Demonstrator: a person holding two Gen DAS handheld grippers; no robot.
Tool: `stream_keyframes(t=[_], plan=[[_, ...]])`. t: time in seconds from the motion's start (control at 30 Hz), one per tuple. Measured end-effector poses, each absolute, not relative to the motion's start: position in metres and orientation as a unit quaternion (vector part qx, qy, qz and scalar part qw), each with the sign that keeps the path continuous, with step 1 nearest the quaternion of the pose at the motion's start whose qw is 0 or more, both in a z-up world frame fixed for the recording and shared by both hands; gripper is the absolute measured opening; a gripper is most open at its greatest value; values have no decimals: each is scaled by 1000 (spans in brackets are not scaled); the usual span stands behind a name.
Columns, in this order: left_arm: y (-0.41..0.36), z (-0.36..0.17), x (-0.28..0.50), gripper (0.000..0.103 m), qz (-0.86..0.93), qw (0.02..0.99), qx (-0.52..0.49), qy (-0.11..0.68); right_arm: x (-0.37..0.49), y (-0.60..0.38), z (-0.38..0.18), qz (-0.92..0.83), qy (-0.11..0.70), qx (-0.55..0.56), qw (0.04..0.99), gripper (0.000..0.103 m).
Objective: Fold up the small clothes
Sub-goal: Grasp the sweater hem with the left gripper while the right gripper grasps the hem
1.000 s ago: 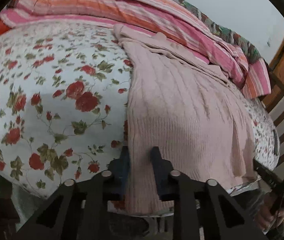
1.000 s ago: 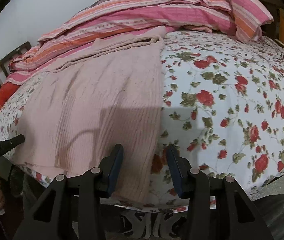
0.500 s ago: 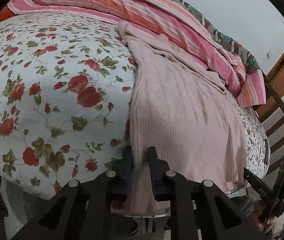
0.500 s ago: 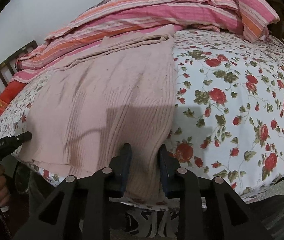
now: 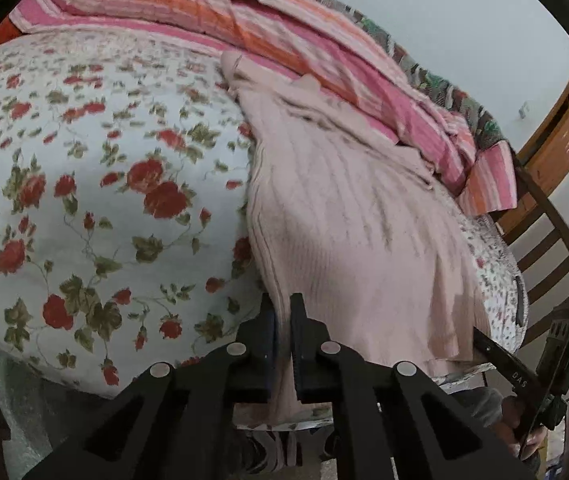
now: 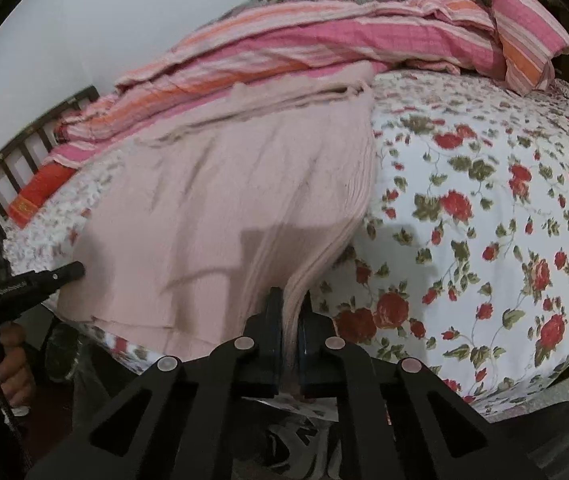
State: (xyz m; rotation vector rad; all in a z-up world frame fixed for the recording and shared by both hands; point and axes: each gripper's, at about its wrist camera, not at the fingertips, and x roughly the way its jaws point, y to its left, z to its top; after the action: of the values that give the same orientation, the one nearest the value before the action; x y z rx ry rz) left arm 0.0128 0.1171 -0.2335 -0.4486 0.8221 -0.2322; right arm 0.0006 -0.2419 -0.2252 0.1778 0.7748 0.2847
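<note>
You had a bed (image 5: 84,208) under a white sheet printed with red roses; a pale pink knit garment (image 5: 356,220) lay spread on it, its near edge hanging over the side; a striped pink and orange blanket (image 6: 324,36) lay bunched along the far side.

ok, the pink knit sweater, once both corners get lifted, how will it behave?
Probably floppy: the pink knit sweater already bunches into pleats where the left gripper and right gripper pinch its hem. The middle will likely sag between them. The ribbed knit looks grippy, so slipping seems unlikely.
</note>
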Motion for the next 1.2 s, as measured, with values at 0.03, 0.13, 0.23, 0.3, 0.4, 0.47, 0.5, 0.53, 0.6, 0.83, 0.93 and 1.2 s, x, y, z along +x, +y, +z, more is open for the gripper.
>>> stream_keyframes(t=[0.03,0.13,0.23,0.3,0.4,0.47,0.5,0.53,0.6,0.83,0.93,1.2], plan=[[119,-229,12,7,-117,887,-220,388,-1,-243,-222,140,370,87,914,5],[123,-211,9,7,-131,893,-239,358,-5,-248,-209,147,348,93,921,5],[125,-194,8,7,-140,898,-248,336,-6,-258,-195,159,328,124,923,5],[125,-181,11,7,-142,902,-245,326,-6,-267,-185,163,316,150,922,5],[123,-164,21,7,-139,908,-230,321,-2,-279,-171,168,299,192,919,5],[125,-153,27,7,-142,910,-232,312,3,-284,-162,167,293,206,918,5],[126,-148,30,7,-142,912,-231,308,7,-286,-154,166,288,210,919,5],[127,-143,33,7,-141,914,-229,303,11,-286,-148,166,283,212,920,5],[130,-134,42,7,-135,919,-226,292,21,-287,-134,167,271,219,922,5],[141,-112,86,7,-113,927,-224,279,69,-287,-95,167,229,253,925,5],[143,-107,113,7,-102,929,-224,278,100,-284,-86,166,228,259,924,5],[137,-112,193,7,-79,927,-220,293,181,-284,-93,160,244,289,912,5]])
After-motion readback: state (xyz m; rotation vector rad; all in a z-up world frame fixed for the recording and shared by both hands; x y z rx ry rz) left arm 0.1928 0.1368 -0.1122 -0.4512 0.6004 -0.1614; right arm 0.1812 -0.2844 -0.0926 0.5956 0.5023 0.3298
